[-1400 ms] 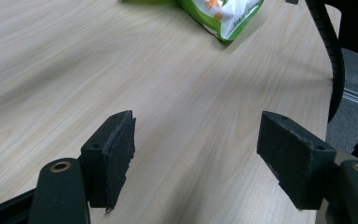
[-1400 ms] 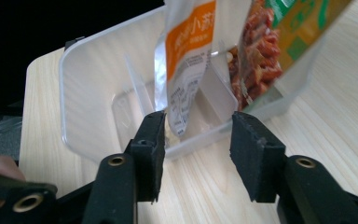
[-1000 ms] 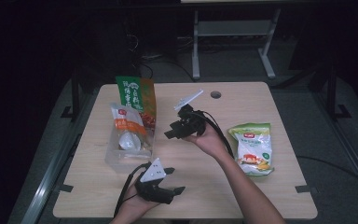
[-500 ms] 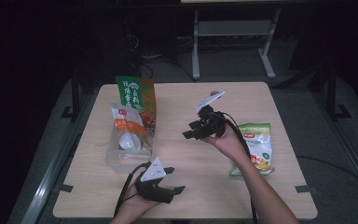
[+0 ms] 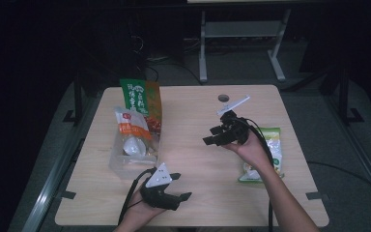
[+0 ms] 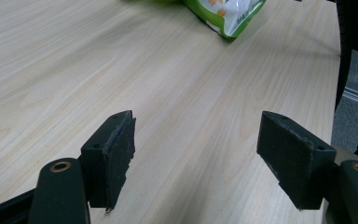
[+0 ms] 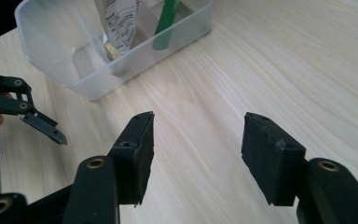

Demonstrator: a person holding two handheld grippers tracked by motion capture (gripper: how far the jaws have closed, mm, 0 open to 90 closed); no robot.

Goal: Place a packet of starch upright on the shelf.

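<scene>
Snack bag (image 5: pixel 264 155), green and white, lies flat on the counter (image 5: pixel 188 116) near its right edge, just beside and partly under the person's right forearm. The right gripper (image 5: pixel 211 140) is held above the middle of the counter, between that bag and the clear plastic tub (image 5: pixel 121 164) at the left; its jaws have just been opening and now stand apart with nothing between them, bare wood showing in the gap in the right gripper view. The tub (image 7: pixel 74 70) holds two upright packets, a white and orange one (image 5: pixel 133 133) in front and a taller green one (image 5: pixel 142 104) behind. The left gripper (image 5: pixel 179 186) rests low at the near edge of the counter, just in front of the tub, jaws spread wide and empty. In the left gripper view the snack bag (image 6: pixel 226 14) lies well ahead of those jaws.
</scene>
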